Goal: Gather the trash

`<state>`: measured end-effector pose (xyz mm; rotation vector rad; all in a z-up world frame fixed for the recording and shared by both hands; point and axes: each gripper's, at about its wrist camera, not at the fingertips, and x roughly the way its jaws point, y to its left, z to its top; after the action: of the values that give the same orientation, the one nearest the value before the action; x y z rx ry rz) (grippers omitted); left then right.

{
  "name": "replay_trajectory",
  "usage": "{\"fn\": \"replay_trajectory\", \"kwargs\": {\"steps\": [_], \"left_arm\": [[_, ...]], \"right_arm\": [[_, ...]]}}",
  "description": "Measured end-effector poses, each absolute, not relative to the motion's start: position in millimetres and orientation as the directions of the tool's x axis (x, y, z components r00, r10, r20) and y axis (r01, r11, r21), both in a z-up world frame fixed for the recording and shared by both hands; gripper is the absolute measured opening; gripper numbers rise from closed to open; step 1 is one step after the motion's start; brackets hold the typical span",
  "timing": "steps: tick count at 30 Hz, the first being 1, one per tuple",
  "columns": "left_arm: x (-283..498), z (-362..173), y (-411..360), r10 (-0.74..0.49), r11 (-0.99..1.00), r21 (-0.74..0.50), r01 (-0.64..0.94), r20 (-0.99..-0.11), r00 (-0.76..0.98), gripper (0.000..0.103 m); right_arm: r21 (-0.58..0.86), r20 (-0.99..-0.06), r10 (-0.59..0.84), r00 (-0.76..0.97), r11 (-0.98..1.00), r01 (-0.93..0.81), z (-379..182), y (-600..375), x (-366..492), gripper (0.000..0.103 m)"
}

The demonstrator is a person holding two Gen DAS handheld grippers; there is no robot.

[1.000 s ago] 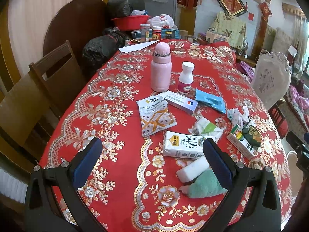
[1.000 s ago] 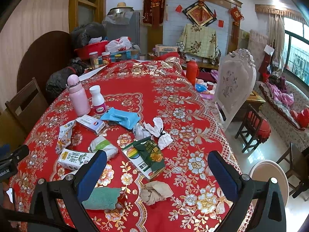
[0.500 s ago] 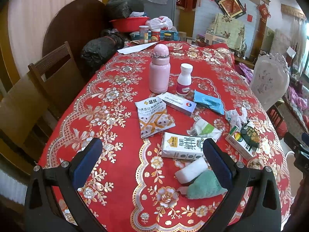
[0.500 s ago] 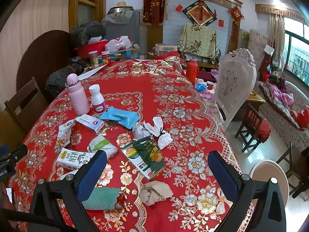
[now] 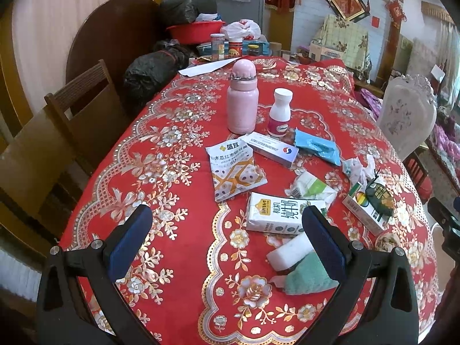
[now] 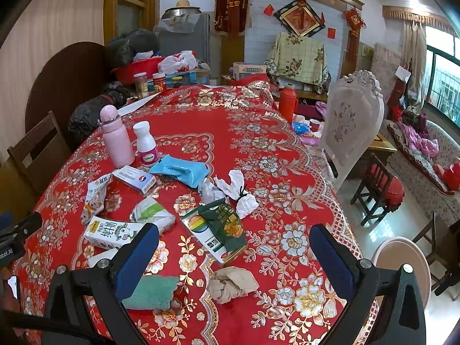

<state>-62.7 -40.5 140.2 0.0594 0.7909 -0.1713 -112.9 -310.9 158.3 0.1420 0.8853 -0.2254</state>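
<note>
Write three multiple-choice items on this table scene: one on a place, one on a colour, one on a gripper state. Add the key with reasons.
1. Where does the white pill bottle stand?
A. beside the pink flask
B. on the milk carton
C. on the wooden chair

2. What colour is the folded cloth at the near table edge?
A. yellow
B. green
C. black

3. How are the right gripper and the left gripper?
A. both shut on trash
B. one holds the carton
C. both open and empty

Key: A, the bottle stands upright right next to the flask; B, the cloth is teal green; C, each pair of blue pads is spread wide with nothing between.
</note>
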Motion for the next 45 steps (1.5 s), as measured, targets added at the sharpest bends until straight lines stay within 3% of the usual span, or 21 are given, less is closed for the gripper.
{"fn": "replay_trajectory", "kwargs": {"steps": [45], "left_arm": [[-51,123,-46,-0.152,0.979,-0.027,0.2,-0.748,0.646,0.103]], "right_arm": [[0.034,-0.814,-0.1,0.572,0.975,0.22,137,-309,-102,0.103]]}}
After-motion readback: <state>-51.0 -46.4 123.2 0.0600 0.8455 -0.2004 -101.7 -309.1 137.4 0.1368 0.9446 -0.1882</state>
